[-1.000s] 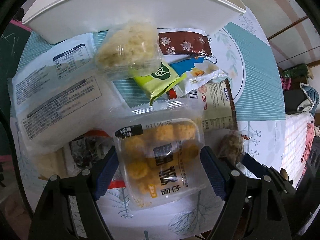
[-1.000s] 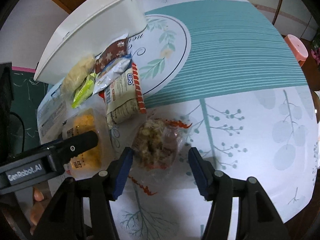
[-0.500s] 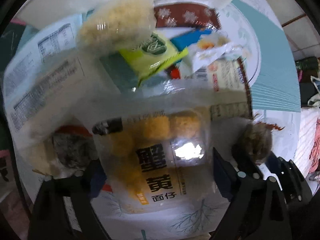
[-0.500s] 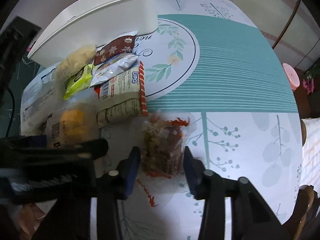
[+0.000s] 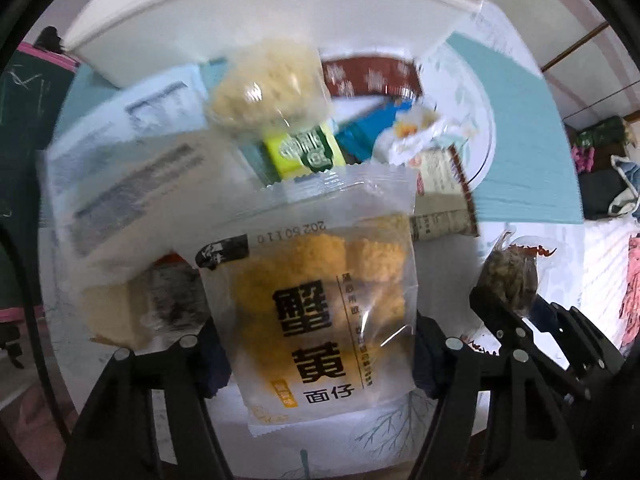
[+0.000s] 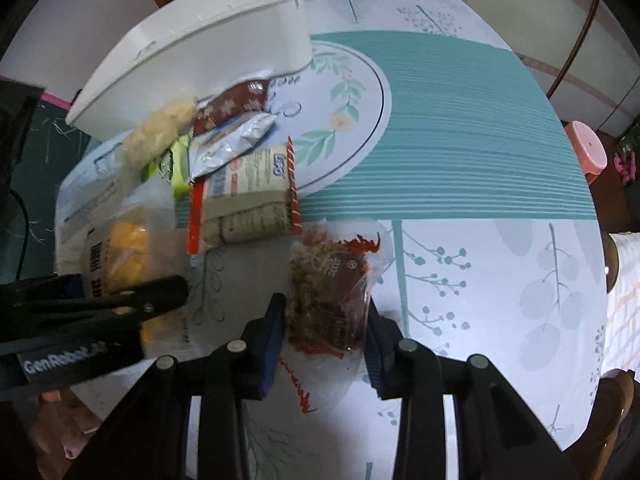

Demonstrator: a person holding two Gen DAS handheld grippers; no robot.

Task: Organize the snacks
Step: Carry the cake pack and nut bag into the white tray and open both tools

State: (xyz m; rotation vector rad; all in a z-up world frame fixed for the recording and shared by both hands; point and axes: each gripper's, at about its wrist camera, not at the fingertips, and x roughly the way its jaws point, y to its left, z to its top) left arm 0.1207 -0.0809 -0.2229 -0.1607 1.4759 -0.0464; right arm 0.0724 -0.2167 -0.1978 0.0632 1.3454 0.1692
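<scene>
My left gripper point(image 5: 316, 356) is shut on a clear packet of orange-yellow snack balls with black characters point(image 5: 320, 300), held above the table; the packet also shows in the right wrist view point(image 6: 120, 256). My right gripper point(image 6: 324, 336) is shut on a clear packet of brown-green snack with red print point(image 6: 328, 284), which also shows in the left wrist view point(image 5: 508, 276). A white bin point(image 6: 208, 52) stands at the back left, with a pile of snack packets in front of it.
The pile holds a pale noodle packet point(image 5: 268, 84), a lime-green packet point(image 5: 304, 152), a brown snowflake packet point(image 5: 372, 80), a red-edged biscuit packet point(image 6: 244, 204) and large white bags point(image 5: 132, 168). A pink stool point(image 6: 588, 148) stands beyond the table's right edge.
Both grippers closed on their packets and lifted them. The orange packet rose toward the left camera; the right jaws narrowed around the brown-green packet.
</scene>
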